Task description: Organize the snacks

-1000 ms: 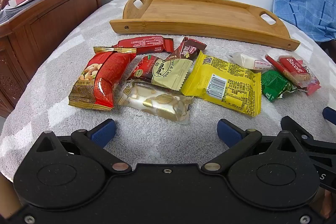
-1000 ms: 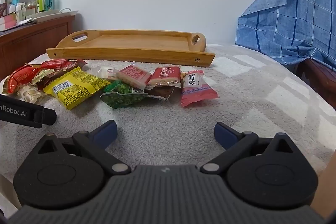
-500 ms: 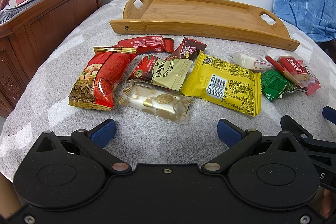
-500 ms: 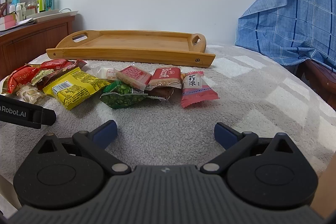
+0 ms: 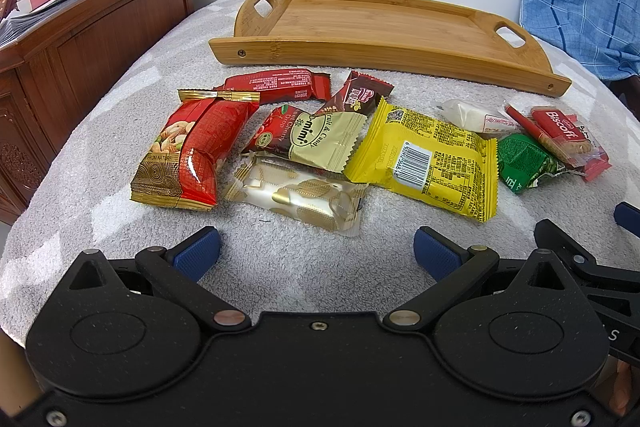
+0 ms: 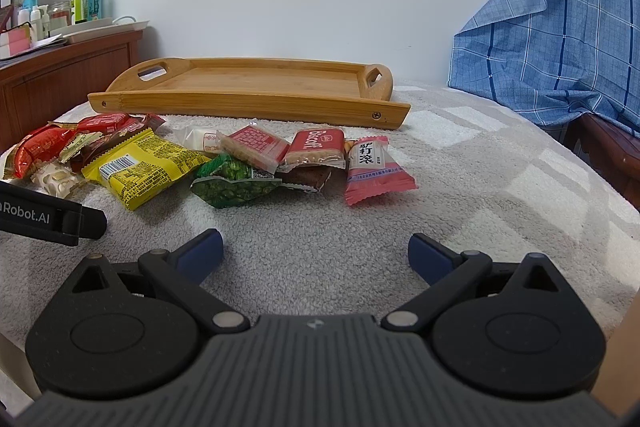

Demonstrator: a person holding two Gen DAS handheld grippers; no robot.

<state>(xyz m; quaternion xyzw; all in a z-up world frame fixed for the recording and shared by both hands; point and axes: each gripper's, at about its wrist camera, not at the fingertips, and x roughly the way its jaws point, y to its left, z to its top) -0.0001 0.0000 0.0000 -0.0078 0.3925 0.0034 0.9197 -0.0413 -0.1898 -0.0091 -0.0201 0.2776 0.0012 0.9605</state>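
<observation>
Several snack packets lie in a loose row on a grey towel. A red nut bag (image 5: 188, 151), a white-gold packet (image 5: 298, 197) and a yellow packet (image 5: 426, 163) lie ahead of my left gripper (image 5: 316, 253), which is open and holds nothing. A green pea packet (image 6: 232, 185), a Biscoff packet (image 6: 316, 147) and a pink candy packet (image 6: 374, 167) lie ahead of my right gripper (image 6: 314, 251), also open with nothing in it. Behind the snacks stands a bamboo tray (image 5: 384, 57) with nothing in it, also in the right wrist view as the tray (image 6: 248, 103).
A wooden dresser (image 5: 80, 39) with bottles and papers stands at the left. Blue checked cloth (image 6: 560, 39) drapes over furniture at the right. The left gripper's body (image 6: 48, 217) shows at the left edge of the right wrist view.
</observation>
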